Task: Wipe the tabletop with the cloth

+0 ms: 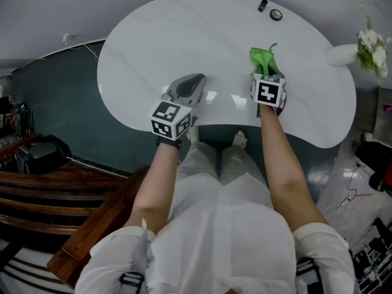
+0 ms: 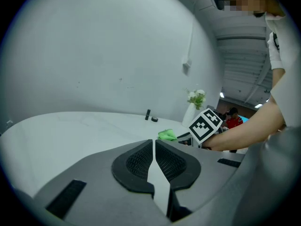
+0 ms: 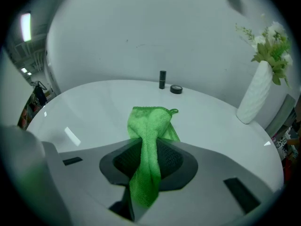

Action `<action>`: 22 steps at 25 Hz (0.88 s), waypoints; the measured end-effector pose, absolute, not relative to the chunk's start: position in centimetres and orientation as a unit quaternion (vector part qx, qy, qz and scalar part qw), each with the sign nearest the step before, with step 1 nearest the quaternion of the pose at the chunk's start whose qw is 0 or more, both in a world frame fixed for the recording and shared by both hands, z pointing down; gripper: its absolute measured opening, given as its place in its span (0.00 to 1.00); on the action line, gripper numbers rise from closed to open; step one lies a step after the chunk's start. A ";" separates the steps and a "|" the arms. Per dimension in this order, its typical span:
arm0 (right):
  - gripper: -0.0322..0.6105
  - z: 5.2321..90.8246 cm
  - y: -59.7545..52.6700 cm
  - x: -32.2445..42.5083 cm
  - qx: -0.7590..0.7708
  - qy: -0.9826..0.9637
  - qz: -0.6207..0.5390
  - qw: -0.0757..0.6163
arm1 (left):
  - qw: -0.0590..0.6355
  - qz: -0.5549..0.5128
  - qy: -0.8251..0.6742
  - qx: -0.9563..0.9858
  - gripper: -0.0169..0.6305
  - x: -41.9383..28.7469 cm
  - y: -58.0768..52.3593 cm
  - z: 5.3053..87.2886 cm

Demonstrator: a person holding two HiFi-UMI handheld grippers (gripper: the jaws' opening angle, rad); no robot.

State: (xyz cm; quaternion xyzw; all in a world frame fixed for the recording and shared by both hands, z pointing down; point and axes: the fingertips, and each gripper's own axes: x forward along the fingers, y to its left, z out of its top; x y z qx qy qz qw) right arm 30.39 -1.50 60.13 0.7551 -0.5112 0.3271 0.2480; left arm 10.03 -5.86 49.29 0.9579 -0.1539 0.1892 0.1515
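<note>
A white vase (image 3: 256,95) holds flowers (image 3: 271,44); right hand-held gripper (image 3: 148,149) clamps cloth (image 3: 150,121).

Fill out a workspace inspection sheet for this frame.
Surface: white tabletop, glossy, no spills visible.
Job's things: green cloth, front end appears to lie on the tabletop.
Clutter: dark cylinder and round disc near the far edge; white vase with flowers at right.
Grippers: left gripper shut, empty; right gripper shut on the green cloth.
Cables: nothing seen on the tabletop.
Surroundings: dark floor; wooden furniture at left.
</note>
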 end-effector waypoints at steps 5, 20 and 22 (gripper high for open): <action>0.18 59.7 -5.1 23.4 0.732 -0.546 0.317 0.255 | 0.158 0.187 -0.186 0.952 0.07 4.1 -8.2 49.2; 0.18 59.7 -9.0 4.2 0.607 -0.664 0.331 0.285 | 0.156 0.166 -0.253 0.940 0.07 -7.7 -12.8 47.2; 0.18 59.7 -9.0 1.9 0.592 -0.677 0.331 0.288 | 0.156 0.167 -0.260 0.938 0.07 -9.1 -13.1 47.1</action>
